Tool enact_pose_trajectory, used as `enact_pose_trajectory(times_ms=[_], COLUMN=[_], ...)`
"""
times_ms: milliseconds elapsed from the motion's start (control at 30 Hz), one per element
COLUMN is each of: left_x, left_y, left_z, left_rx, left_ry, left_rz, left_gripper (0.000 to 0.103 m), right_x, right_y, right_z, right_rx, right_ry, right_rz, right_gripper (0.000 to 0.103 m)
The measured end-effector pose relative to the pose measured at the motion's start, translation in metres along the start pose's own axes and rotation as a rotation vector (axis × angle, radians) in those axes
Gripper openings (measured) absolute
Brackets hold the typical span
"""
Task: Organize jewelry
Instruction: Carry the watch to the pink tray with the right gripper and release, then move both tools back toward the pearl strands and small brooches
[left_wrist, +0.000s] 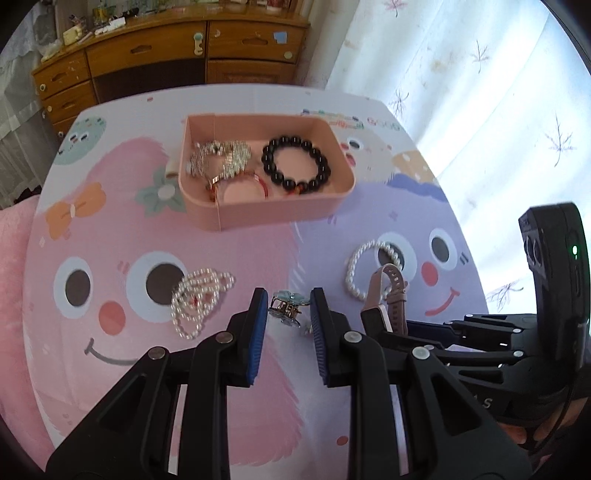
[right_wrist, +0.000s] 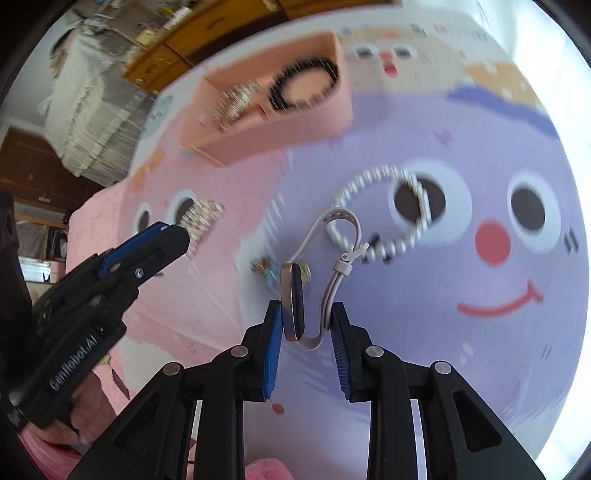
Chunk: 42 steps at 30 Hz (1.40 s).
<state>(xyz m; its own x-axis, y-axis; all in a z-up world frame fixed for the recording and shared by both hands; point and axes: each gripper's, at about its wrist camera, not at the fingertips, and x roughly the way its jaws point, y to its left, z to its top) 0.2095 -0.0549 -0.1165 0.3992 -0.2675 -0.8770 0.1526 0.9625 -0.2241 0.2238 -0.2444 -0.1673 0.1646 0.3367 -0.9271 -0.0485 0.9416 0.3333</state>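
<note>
A pink tray (left_wrist: 280, 212) at the table's far side holds a black bead bracelet (left_wrist: 295, 164), a sparkly silver piece (left_wrist: 219, 157) and a red-trimmed ring-shaped piece (left_wrist: 240, 188). My left gripper (left_wrist: 288, 314) is open, its fingers on either side of a small blue flower hair clip (left_wrist: 286, 308) on the table. My right gripper (right_wrist: 306, 332) is shut on a pink smartwatch (right_wrist: 293, 306), held above the table; the watch also shows in the left wrist view (left_wrist: 384, 302). A pearl bracelet (left_wrist: 369, 266) and a pearl necklace pile (left_wrist: 199, 295) lie on the table.
The table wears a cartoon-face cloth (left_wrist: 110, 258) in pink and purple. A wooden dresser (left_wrist: 166, 48) stands behind the table, a white curtain (left_wrist: 480, 92) to the right. The tray (right_wrist: 280, 129) appears blurred in the right wrist view.
</note>
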Motion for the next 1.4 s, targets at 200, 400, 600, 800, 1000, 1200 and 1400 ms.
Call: enact_pose_trajectory(times_ms=[200,400,600,800,1000,1200,1400], left_x=[-0.014,-0.021,-0.02,-0.003,0.001,0.002,0.004], left_y=[0.004,0.008,0.013,0.026,0.042,0.059,0.076], left_z=[0.034,0.07,0.104,0.124,0.12,0.097,0.052], left_rx=[-0.02,-0.03,-0.044,-0.112,-0.168,-0.184,-0.208], left_ry=[-0.056,-0.115,-0.156,-0.126,-0.119,-0.074,-0.039], left_rz=[-0.013,-0.016,-0.002,0.033,0.029,0.103,0.116], left_gripper=[0.021,0.021,0.021,0.023,0.063,0.069,0.069], right_x=[-0.035,-0.059,-0.062,-0.055,-0.04,-0.032,-0.025], right_y=[0.009,0.023,0.044,0.043,0.034,0.024,0.021], right_z=[0.025,0.058,0.091,0.112,0.111,0.096,0.057], right_rx=[-0.103,-0.189,-0.27,-0.241,-0.246,-0.252,-0.26], right_ry=[-0.162,-0.314,-0.394,-0.446,-0.426,-0.402,-0.417], right_rz=[0.022,0.028,-0.057,-0.036,-0.057,-0.073,-0.108], right_gripper=[0.026,0.029,0.032,0.061,0.065,0.075,0.079])
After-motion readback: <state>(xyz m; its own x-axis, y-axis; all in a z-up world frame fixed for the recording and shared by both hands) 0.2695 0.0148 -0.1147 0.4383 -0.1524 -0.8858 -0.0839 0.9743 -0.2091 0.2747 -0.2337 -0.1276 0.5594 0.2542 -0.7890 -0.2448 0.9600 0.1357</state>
